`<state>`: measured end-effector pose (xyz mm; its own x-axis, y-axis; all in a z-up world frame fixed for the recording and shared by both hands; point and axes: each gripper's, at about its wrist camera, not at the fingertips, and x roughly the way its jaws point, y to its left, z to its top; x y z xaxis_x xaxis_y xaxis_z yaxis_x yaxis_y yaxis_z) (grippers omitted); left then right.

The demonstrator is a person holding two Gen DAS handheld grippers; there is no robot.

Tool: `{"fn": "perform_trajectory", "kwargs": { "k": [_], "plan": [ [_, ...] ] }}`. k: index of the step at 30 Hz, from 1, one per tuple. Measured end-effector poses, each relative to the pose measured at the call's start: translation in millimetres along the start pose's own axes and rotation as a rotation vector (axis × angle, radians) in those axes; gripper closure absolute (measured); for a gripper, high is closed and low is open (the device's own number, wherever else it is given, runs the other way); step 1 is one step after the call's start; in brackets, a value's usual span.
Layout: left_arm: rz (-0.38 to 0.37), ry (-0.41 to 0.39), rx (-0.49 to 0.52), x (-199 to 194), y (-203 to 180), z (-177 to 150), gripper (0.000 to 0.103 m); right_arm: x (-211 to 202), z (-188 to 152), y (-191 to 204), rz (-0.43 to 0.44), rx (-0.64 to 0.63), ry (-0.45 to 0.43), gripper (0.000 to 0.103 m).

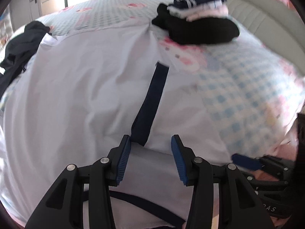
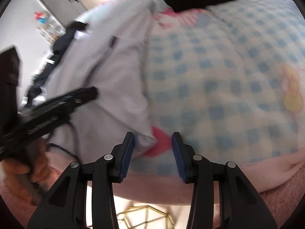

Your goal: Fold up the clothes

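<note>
With the white garment (image 1: pixel 80 99) spread flat on the checked bed cover (image 1: pixel 238 87), looks like an early folding step. Left gripper (image 1: pixel 150 148): jaws released, hovering at the near hem beside the dark strip (image 1: pixel 152 103). Right gripper (image 2: pixel 153 143): jaws released too, over the garment's near corner. Next, probably needs both to pinch the hem and carry it over. 1 folded pile (image 1: pixel 198 19) lies beyond.
</note>
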<state>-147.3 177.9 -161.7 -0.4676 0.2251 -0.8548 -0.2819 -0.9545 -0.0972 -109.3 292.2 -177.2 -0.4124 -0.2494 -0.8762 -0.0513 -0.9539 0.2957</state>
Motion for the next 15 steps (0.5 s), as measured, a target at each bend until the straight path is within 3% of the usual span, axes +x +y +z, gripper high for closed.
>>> {"fn": "perform_trajectory", "kwargs": {
  "k": [10,15],
  "plan": [
    [0.078,0.04,0.007,10,12,4,0.054,-7,-10,-5,-0.084,0.037,-0.019,0.064],
    [0.066,0.059,-0.02,17,21,6,0.051,-18,-11,-12,-0.032,0.067,-0.021,0.063]
  ]
}}
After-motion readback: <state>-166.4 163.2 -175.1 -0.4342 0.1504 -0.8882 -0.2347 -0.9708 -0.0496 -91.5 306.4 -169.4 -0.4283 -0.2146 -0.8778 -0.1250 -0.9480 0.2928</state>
